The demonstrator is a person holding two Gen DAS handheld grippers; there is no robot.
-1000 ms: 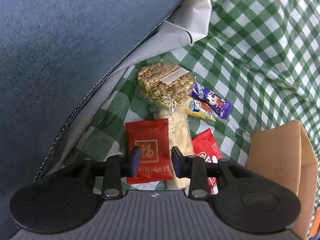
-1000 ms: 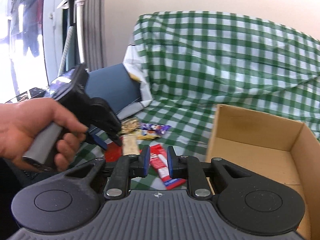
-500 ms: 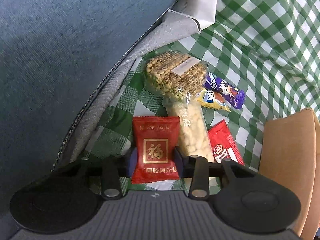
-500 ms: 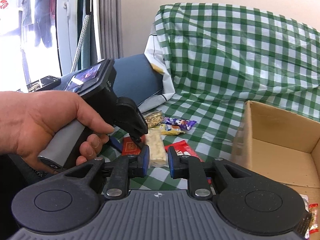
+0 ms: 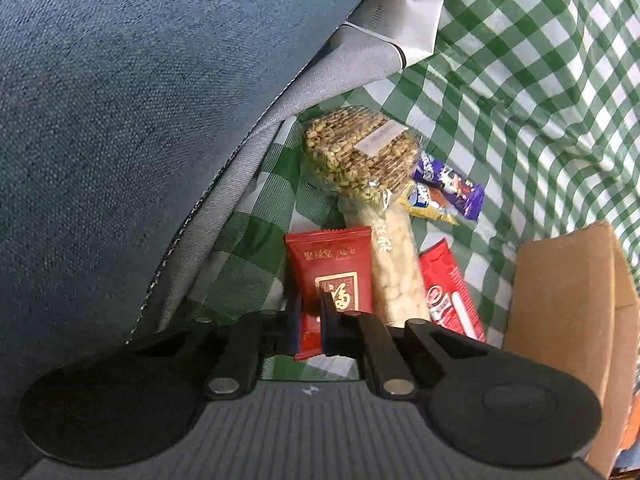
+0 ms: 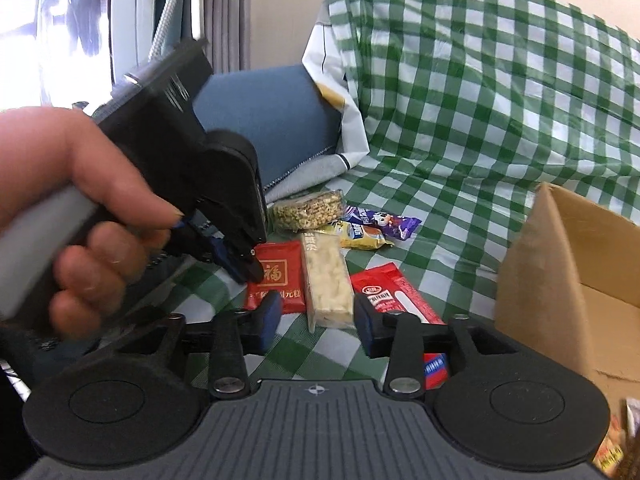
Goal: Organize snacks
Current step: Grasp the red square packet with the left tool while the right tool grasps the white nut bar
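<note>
Since a second ago the left gripper (image 5: 310, 322) has pinched its jaws onto the lower left edge of the red packet (image 5: 334, 280), which lies on the green checked cloth (image 5: 540, 100). Nearer the snacks now, the right gripper (image 6: 316, 326) is opening with nothing gripped, the pale nut bar (image 6: 326, 280) ahead at 12 o'clock. At 3 o'clock stands the cardboard box (image 6: 552, 280).
</note>
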